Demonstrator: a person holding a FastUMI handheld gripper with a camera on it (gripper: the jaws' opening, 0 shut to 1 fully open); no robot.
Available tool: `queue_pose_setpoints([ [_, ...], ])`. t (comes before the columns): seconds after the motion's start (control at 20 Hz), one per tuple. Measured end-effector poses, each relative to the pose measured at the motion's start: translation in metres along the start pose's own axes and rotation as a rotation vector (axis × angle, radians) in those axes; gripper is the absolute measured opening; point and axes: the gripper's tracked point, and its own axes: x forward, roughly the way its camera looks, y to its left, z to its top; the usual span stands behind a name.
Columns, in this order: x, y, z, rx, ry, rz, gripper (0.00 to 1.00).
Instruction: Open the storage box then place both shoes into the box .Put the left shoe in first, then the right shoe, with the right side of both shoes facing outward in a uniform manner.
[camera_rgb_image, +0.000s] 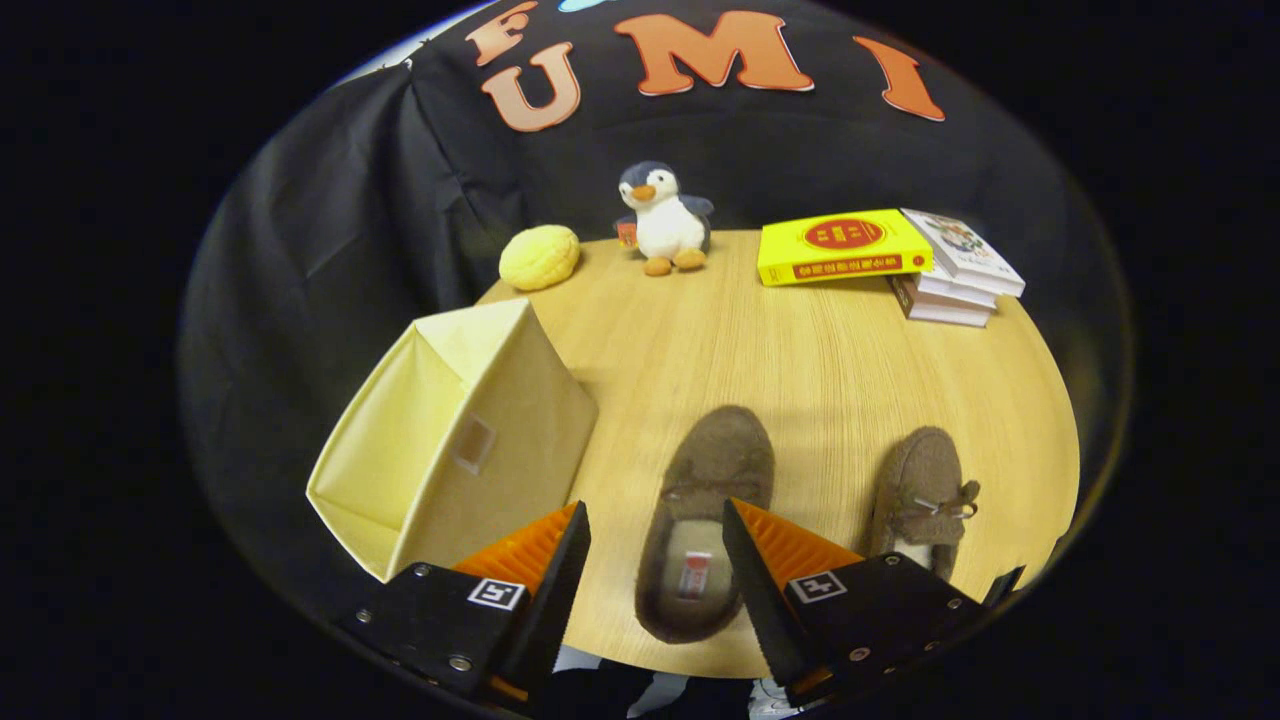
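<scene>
1. Hovering over the near edge of the round wooden surface, the jaws of the gripper stand spread apart and hold nothing; the heel end of the nearer shoe lies between them, untouched by either.
2. Risk, as a judgement: the storage box sits to the left of the jaws and its lid looks closed, so taking a shoe now would skip the opening step.
3. Another risk: choosing the wrong shoe first. The two lie side by side, toes pointing away, and which is the left is hard to tell.
4. The soft fabric box may slide or buckle if pushed rather than lifted open.
5. The storage box is pale yellow cloth with a small tab on its top face.
6. Both the nearer shoe and the second shoe are brown, fuzzy slippers with pale linings; the second carries a small bow.
</scene>
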Motion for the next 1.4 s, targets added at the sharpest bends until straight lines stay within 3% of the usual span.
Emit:
queue_pose_setpoints([
  [0.4,0.04,-0.049,-0.017,-0.019,0.02,-0.134,0.61],
  [0.65,0.069,-0.059,-0.014,0.011,0.012,-0.172,0.38],
  [0.9,0.079,-0.069,-0.011,0.035,-0.001,-0.209,0.25],
  [1.05,0.073,-0.07,-0.011,0.088,0.012,-0.207,0.05],
  [1.4,0.015,-0.042,0.043,0.168,-0.072,-0.151,0.03],
])
